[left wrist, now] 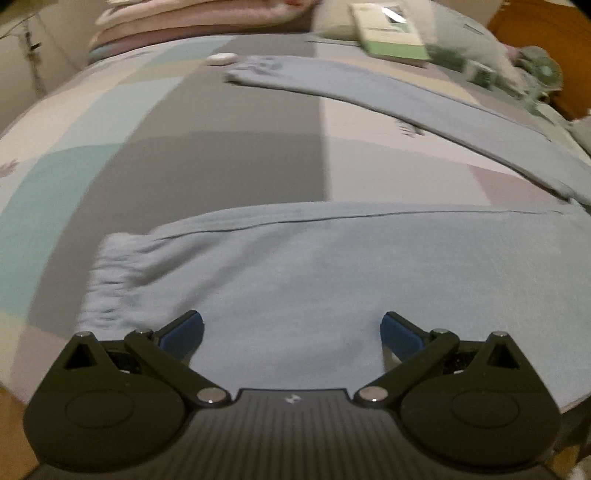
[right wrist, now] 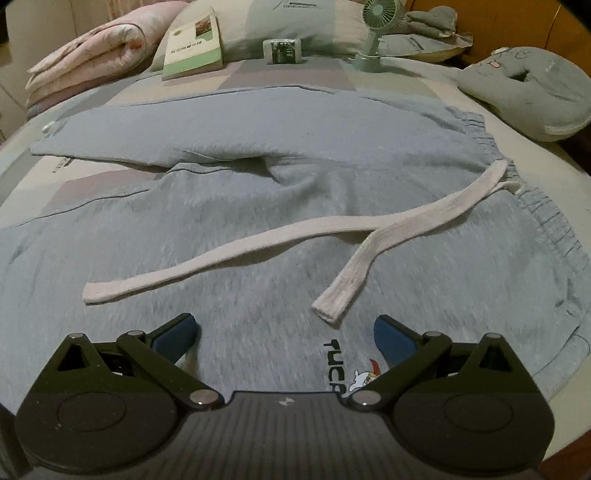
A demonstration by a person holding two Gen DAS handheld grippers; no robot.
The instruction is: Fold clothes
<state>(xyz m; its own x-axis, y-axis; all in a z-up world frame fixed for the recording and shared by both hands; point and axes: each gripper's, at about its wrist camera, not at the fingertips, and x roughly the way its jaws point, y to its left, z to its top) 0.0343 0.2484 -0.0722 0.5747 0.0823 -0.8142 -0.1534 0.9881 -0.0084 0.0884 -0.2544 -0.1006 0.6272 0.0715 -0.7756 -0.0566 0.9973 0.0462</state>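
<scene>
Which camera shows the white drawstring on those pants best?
The right wrist view: the white drawstring lies fully visible across the blue-grey pants, both ends showing. The left wrist view shows only the pant legs, no drawstring.

"TUCA…" partly hidden on grey sweatpants (right wrist: 334, 363), "GREANC…" on pillow (right wrist: 295, 6), book cover (right wrist: 194, 46) text illegible

The left hand-held gripper (left wrist: 291, 334) points forward and slightly downward, its two blue-padded fingers (left wrist: 184, 334) spread wide apart with nothing between them. The right hand-held gripper (right wrist: 283, 336) is posed the same way, level, with its blue-padded fingers (right wrist: 173, 338) equally wide apart and gripping nothing. No hand or sleeve shows in either wrist view.
</scene>
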